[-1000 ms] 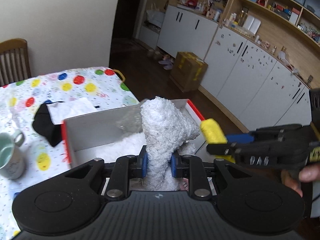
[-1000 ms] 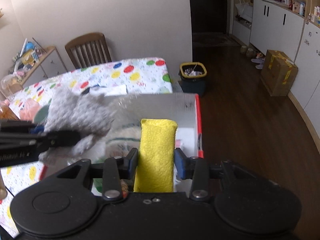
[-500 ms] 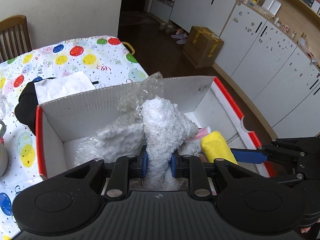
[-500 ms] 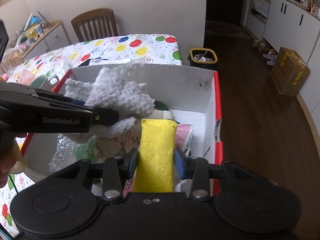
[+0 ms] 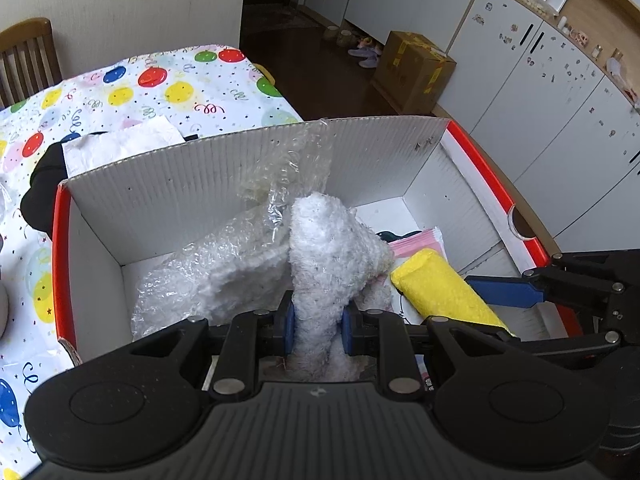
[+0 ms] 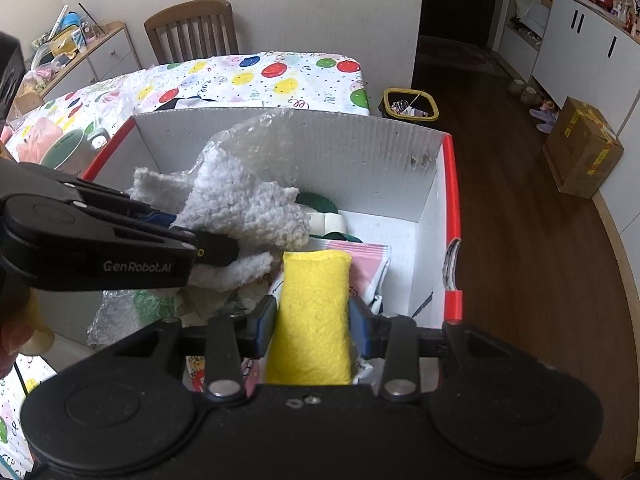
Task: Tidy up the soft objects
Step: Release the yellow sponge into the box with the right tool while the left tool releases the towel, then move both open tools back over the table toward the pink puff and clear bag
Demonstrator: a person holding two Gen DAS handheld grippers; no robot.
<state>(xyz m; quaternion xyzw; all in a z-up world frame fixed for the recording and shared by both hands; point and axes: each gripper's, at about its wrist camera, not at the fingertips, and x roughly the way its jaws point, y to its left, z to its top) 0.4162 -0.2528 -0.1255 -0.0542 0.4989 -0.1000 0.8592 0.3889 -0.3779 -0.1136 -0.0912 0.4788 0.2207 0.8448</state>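
Pinching fleece (image 5: 328, 248) — left gripper (image 5: 318, 330) clamped.

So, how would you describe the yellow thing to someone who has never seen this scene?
Look into the white corrugated box with red edges at the end of the balloon-print table. On its right side, above a pink packet, is the yellow pad, held between the right gripper's jaws. It is the only bright yellow item; its neighbour is fluffy white.

- Left gripper (image 5: 317, 330): matte black plastic body with a ribbed top panel, two round raised discs, silver pivot bolts and blue finger pads (image 5: 289, 329).
- Right gripper (image 6: 311, 322): same black build and blue pads.
- White "GenRobot.AI" lettering marks the left unit's side in the right wrist view.
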